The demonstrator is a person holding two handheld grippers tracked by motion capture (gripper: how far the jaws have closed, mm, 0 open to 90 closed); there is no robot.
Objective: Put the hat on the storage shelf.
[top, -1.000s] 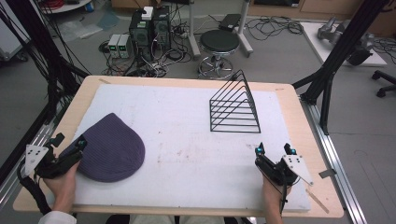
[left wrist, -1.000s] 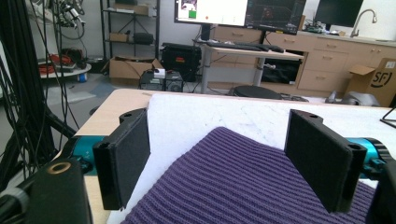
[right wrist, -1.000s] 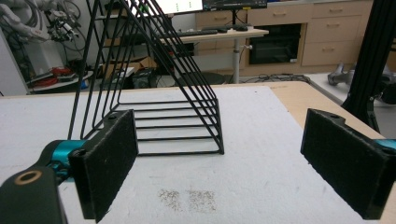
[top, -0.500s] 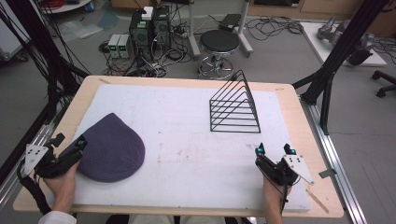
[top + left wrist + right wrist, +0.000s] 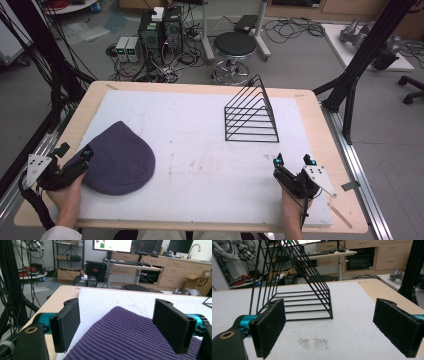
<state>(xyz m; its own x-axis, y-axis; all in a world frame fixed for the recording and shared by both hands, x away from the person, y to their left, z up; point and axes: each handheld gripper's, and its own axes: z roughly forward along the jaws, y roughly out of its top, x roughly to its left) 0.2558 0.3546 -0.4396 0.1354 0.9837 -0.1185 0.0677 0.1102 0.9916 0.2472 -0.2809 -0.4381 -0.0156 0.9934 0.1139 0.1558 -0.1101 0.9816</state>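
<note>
A purple knitted hat point(image 5: 118, 159) lies flat on the white mat point(image 5: 200, 150) at the left. My left gripper point(image 5: 75, 156) is open at the hat's left edge, its jaws apart over the knit point(image 5: 130, 337) with nothing clamped. A black wire rack point(image 5: 252, 112) stands on the mat at the right rear. Near the front right corner my right gripper point(image 5: 292, 162) stands open and empty, facing the wire rack point(image 5: 294, 287) with bare mat between its jaws.
The mat covers a wooden table point(image 5: 320, 130) whose bare rim shows on all sides. Beyond the far edge are a round stool point(image 5: 235, 47), computer boxes point(image 5: 160, 27) and cables on the floor. Black frame struts point(image 5: 360, 65) rise at the right.
</note>
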